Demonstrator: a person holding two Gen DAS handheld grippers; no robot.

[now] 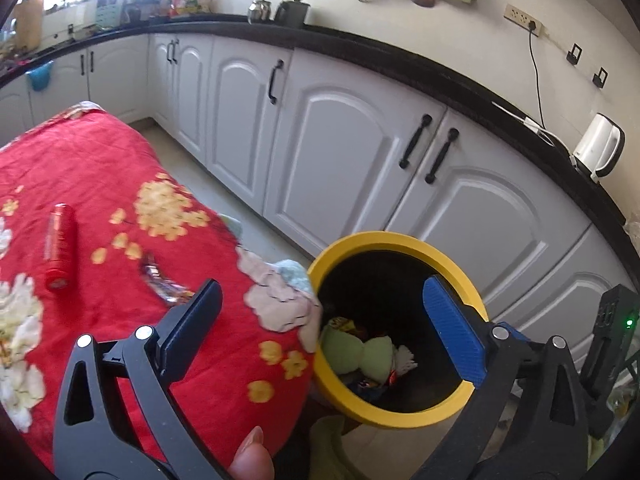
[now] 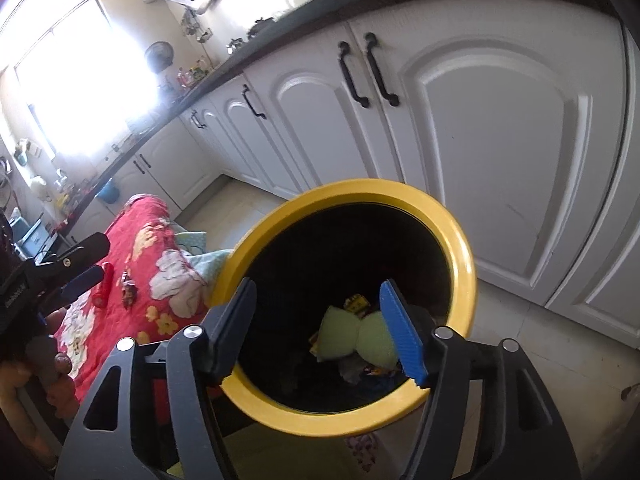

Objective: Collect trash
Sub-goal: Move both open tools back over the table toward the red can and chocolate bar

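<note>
2 empty grippers with jaws apart: the right gripper (image 2: 320,332) hovers over a yellow-rimmed bin (image 2: 460,240) holding green trash (image 2: 360,340); the left gripper (image 1: 320,328) straddles its rim. A red tube (image 1: 60,248) and wrapper (image 1: 164,284) lie on the red floral cloth (image 1: 100,168).

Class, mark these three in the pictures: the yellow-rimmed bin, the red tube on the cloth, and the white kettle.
yellow-rimmed bin (image 2: 460,240): right wrist view, on the rim's upper right.
red tube (image 1: 60,246): left wrist view, on the middle of its body.
white kettle (image 1: 598,146): left wrist view, on its white side.
</note>
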